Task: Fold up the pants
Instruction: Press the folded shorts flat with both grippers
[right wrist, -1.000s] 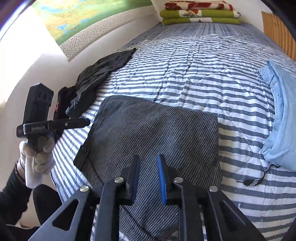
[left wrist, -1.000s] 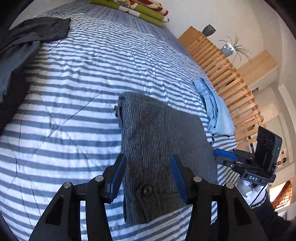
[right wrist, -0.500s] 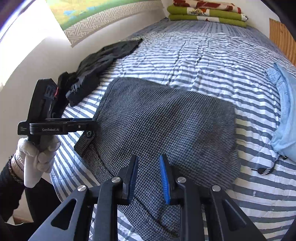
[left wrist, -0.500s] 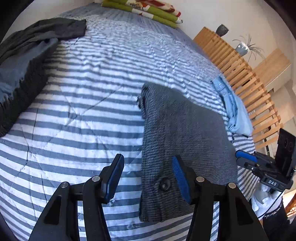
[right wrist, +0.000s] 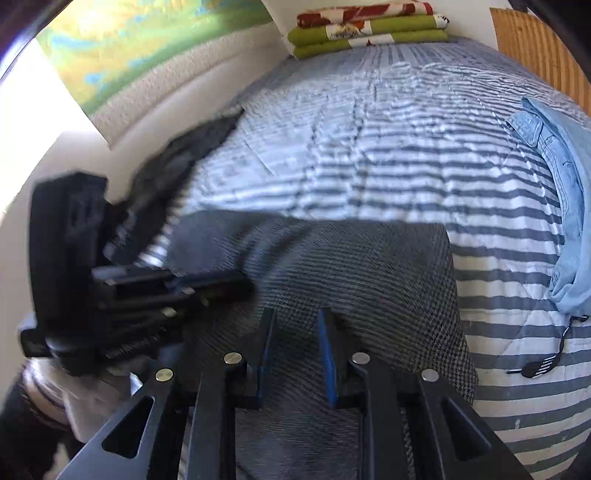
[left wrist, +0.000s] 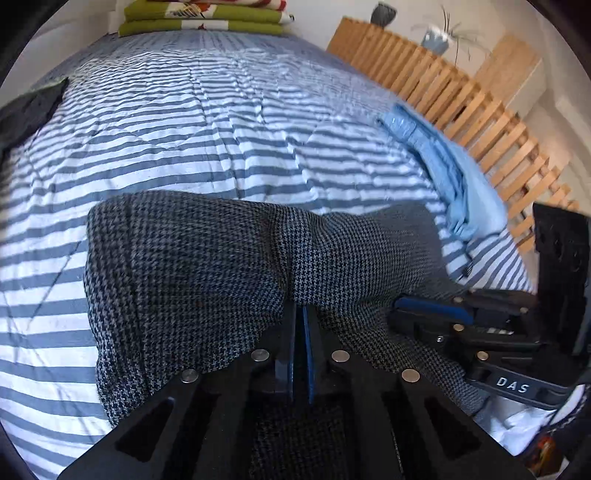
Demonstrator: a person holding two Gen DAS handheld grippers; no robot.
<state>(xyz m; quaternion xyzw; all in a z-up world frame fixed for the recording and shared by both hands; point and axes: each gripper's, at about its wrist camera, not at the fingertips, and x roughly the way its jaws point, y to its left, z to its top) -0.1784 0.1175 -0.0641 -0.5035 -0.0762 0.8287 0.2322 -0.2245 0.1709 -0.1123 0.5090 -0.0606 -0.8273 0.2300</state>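
Note:
Grey houndstooth pants (left wrist: pixel 184 277) lie folded on the striped bed (left wrist: pixel 221 129). My left gripper (left wrist: pixel 300 308) is shut on their near edge, and the cloth bunches up at its tips. In the right wrist view the pants (right wrist: pixel 369 277) spread under my right gripper (right wrist: pixel 297 317). Its jaws are closing, with a narrow gap left and the fabric lying in it; the pads do not visibly press. Each gripper shows in the other's view: the right gripper (left wrist: pixel 397 310) at the pants' right edge, the left gripper (right wrist: pixel 247 284) blurred at the left.
Folded light blue jeans (left wrist: pixel 454 177) lie at the bed's right side beside a wooden slatted rail (left wrist: pixel 461 99). Dark clothes (right wrist: pixel 177 166) are heaped at the left by the wall. Folded green blankets (right wrist: pixel 369 29) sit at the far end. A black cord (right wrist: pixel 543 365) lies near the jeans.
My left gripper went from wide open to shut on the pants' near edge and swung toward the right gripper, bunching the cloth. The right gripper sank closer to the pants.

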